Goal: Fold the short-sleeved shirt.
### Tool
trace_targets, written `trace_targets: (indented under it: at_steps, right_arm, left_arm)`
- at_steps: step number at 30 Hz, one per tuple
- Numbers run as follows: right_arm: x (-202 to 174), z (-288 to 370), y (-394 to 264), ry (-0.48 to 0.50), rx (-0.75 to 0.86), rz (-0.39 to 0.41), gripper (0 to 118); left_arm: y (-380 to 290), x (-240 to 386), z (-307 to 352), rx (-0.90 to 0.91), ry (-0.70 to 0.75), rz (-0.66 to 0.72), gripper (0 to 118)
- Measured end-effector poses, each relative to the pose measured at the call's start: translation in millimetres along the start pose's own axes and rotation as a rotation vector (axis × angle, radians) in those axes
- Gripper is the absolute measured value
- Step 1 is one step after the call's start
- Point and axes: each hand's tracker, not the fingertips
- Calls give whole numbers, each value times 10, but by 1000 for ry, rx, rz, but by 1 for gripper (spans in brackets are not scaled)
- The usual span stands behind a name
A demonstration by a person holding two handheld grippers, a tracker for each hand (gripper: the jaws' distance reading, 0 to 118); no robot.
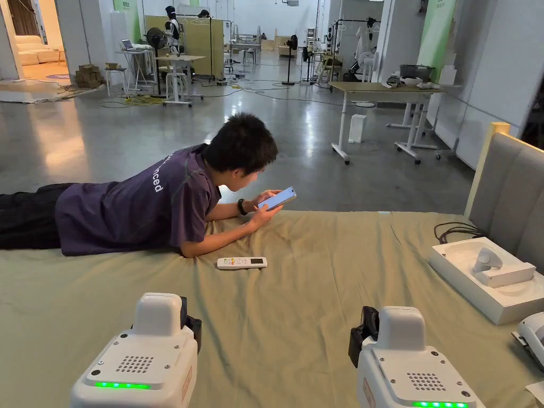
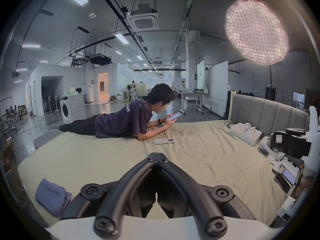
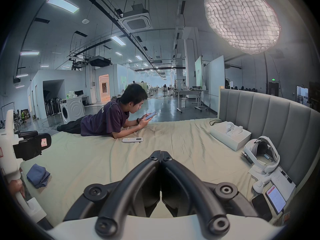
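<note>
A: Which step is in hand?

B: None of the folding, it is judged. The shirt, a blue bundle, is seen lying crumpled on the bed at about eight o'clock of the left gripper in the left gripper view. In the right gripper view it is found at about nine o'clock of the right gripper, well apart from it.

A: How are the jaws set?

B: Both pairs are closed tip to tip, and nothing is held between them. Both grippers are held above bare sheet.

A: What is called for next?

B: Probably the jaws are to be opened and the left gripper brought to the bundle, so that it can be picked up, carried to the open middle of the bed and spread flat before any fold is made.

A: Is anything to be minded?

B: A person is stretched across the far side at twelve o'clock, with a remote just beside the elbow. A white box and a headset are kept at two to three o'clock. Room is left in the middle.
</note>
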Motion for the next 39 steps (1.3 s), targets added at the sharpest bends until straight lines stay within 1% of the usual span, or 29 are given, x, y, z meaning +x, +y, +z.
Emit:
trace_targets:
  at_steps: [7,23,24,25,26,27,28,29,30,31,32,35,39]
  right_arm:
    - [15,7,24,-8,3,-12,0]
    - [-33,-27,54,12,0,-12,0]
    - [-27,-32,61,22,-2,-19,3]
    - [-23,-38,70,27,-7,-24,10]
    - [-19,-40,81,35,-14,-30,27]
    - [-14,-41,83,41,-16,-35,38]
    - [-16,-41,81,43,-14,-38,46]
    - [-20,-41,82,38,-13,-34,58]
    - [-30,-46,86,23,-13,-25,70]
    - [-37,-46,88,16,-12,-20,84]
    - [-34,-43,90,20,-11,-18,93]
    - [-45,-24,103,25,0,-14,105]
    - [-39,15,136,31,12,-22,106]
  left_arm:
    - [42,29,18,14,-4,-34,1]
    - [92,10,16,27,-15,-31,1]
    - [98,9,16,27,-11,-32,1]
    - [107,6,18,28,-8,-31,3]
    - [113,-1,24,34,-5,-26,12]
    - [118,-18,26,37,-3,-20,25]
    - [127,-29,24,37,-3,-11,43]
    - [137,-34,18,36,1,-1,68]
    - [138,-36,19,40,13,4,79]
    - [133,-35,15,51,23,6,83]
    - [135,-35,18,58,33,9,84]
    - [139,-65,19,59,39,27,86]
    - [142,-124,37,57,37,53,87]
